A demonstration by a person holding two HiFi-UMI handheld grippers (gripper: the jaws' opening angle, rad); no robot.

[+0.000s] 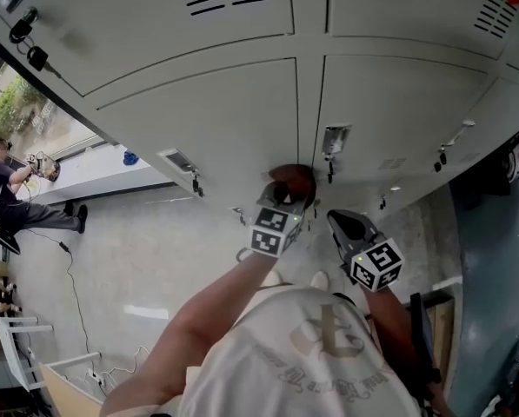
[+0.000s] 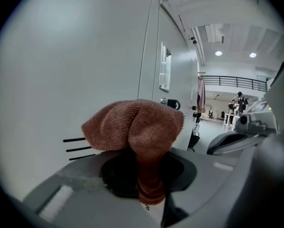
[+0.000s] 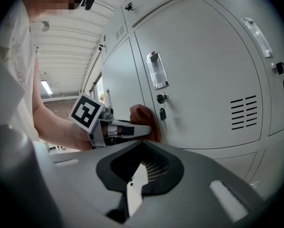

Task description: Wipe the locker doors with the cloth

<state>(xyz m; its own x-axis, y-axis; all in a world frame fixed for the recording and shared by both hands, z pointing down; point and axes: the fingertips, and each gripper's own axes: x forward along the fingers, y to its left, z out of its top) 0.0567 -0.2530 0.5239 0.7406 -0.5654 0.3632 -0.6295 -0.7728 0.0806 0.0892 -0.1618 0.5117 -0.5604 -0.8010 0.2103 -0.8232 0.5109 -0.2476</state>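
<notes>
One soft, light cloth is bulging from the left claw, pinched at its neck. The right claw is idling, closed and empty.

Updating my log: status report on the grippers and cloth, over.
Left gripper shut on rust-brown woven cloth, against grey metal locker door. Right gripper shut, empty, off the door. Dark key hangs from lock beside cloth.
</notes>
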